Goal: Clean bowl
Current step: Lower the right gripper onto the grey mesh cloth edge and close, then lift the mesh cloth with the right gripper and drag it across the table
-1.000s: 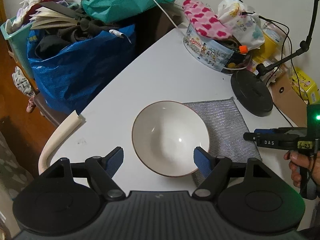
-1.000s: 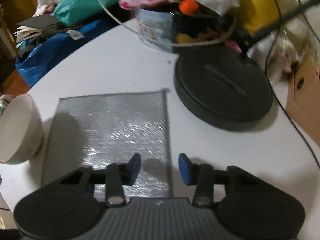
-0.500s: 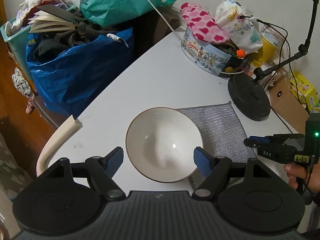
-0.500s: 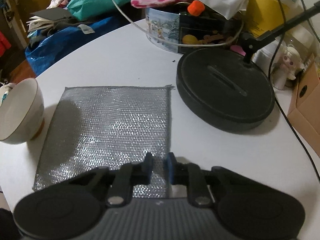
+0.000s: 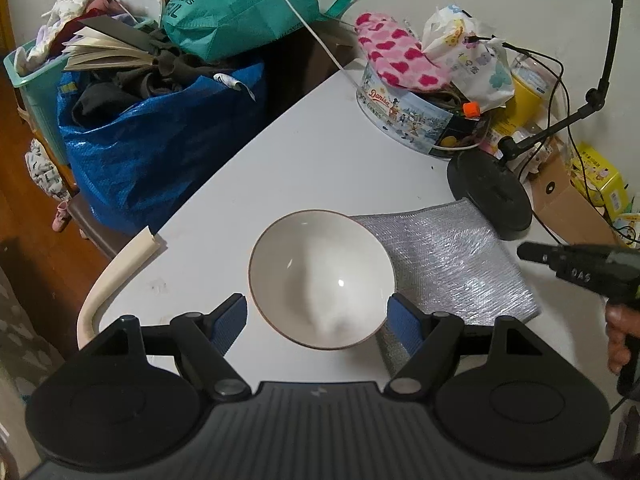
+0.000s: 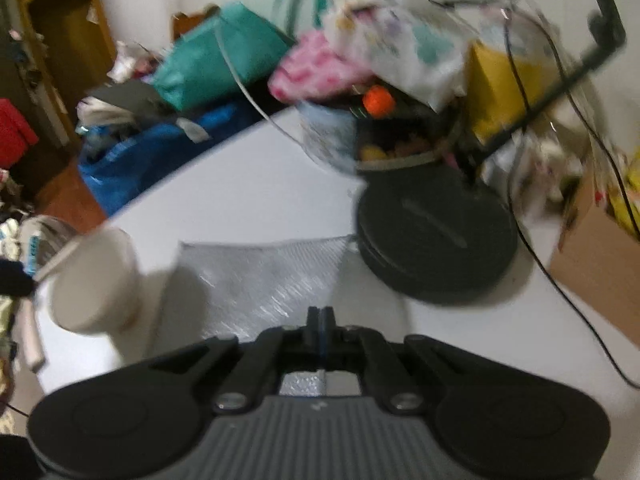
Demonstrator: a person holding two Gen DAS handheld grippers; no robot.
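A white bowl (image 5: pixel 322 282) with a brown rim sits between the blue pads of my left gripper (image 5: pixel 316 322), which grips its near sides and holds it tilted above the white table (image 5: pixel 304 168). The bowl also shows at the left of the blurred right wrist view (image 6: pixel 94 280). A silver mesh cloth (image 5: pixel 444 264) lies flat to the right of the bowl. My right gripper (image 6: pixel 320 316) is shut on the near edge of the cloth (image 6: pixel 264 276), lifting it a little.
A black round stand base (image 5: pixel 490 194) sits just behind the cloth, with a cookie tin (image 5: pixel 420 120) full of clutter beyond it. A cardboard box (image 5: pixel 568 208) and cables lie at the right. A blue bag (image 5: pixel 156 152) stands off the table's left edge.
My right gripper closed from open to shut on the cloth's near edge and rose. My left gripper lifted and tilted the bowl slightly while pulling back.
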